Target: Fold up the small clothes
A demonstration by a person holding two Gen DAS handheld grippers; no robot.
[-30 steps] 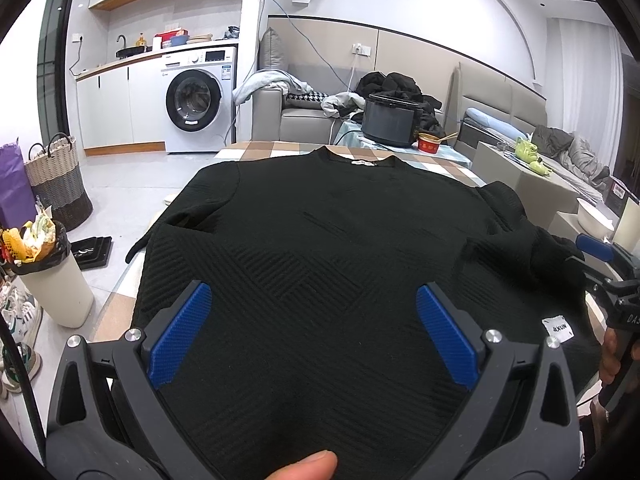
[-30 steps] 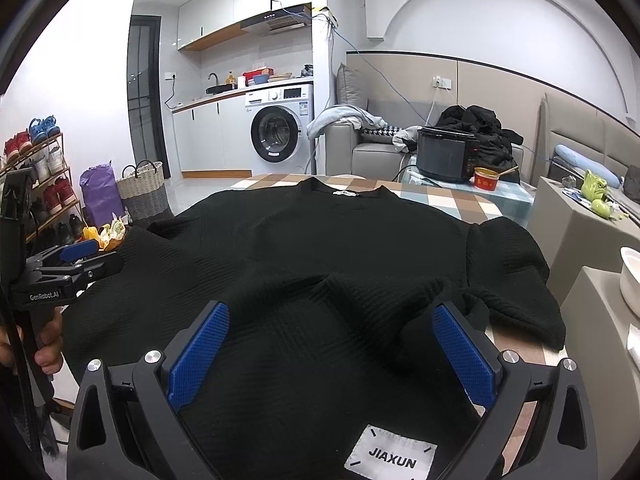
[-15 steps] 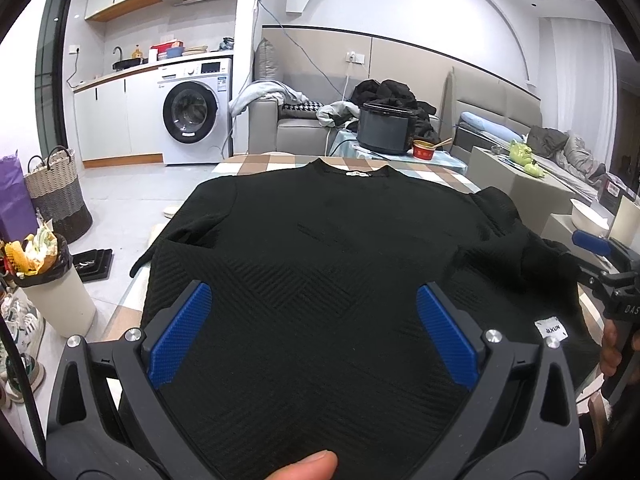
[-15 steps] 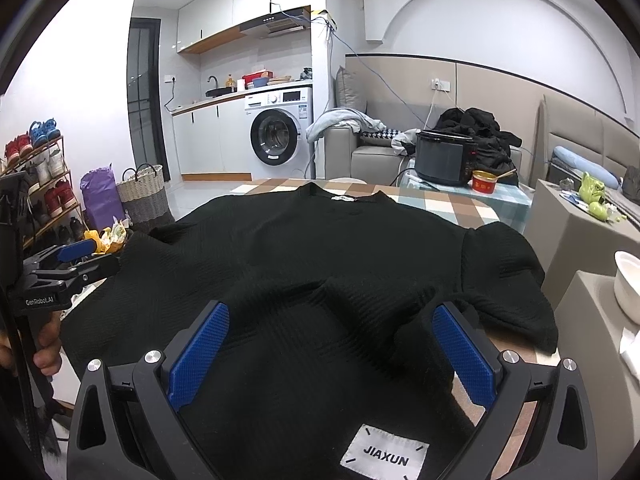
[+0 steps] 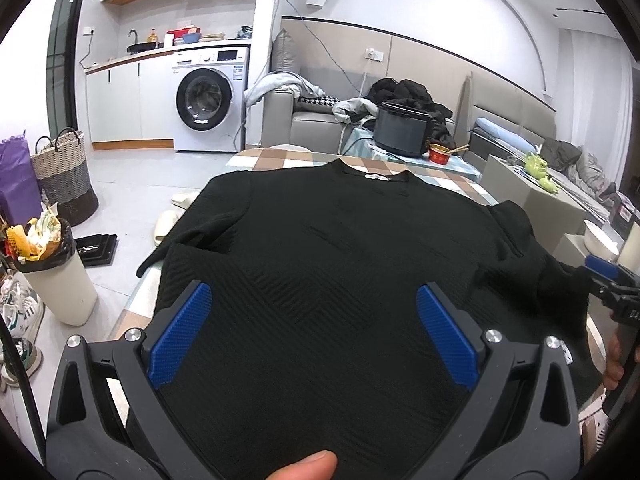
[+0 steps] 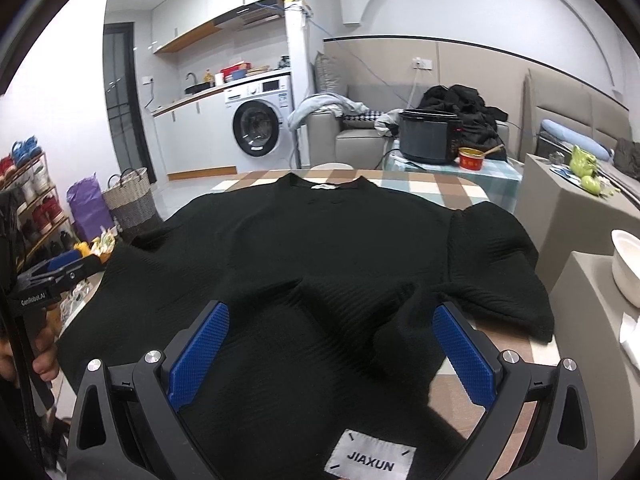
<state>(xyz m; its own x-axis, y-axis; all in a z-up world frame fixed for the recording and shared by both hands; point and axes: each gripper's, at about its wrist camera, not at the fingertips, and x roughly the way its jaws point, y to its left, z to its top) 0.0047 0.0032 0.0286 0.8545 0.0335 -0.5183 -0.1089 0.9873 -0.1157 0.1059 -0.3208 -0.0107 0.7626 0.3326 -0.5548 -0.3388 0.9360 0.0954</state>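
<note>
Black sweater (image 5: 340, 264) spread flat on checked tabletop (image 6: 452, 190), collar far, hem near, long axis running straight ahead. Left hand-held gripper (image 5: 314, 330) and right hand-held gripper (image 6: 330, 350) both agape, empty, over hem; bunched right sleeve (image 6: 496, 268) nearer right one.

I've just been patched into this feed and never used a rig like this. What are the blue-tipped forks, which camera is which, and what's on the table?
Each fork is a hand-held two-finger gripper with blue pads; a person holds one in each hand, and a camera on each looks forward along its fingers. One picture is from the left gripper, the other from the right gripper. Both are open and hold nothing. A black sweater lies spread on the checked table, collar at the far end. The white JIAXUN label sits at the near hem, by the right gripper.
</note>
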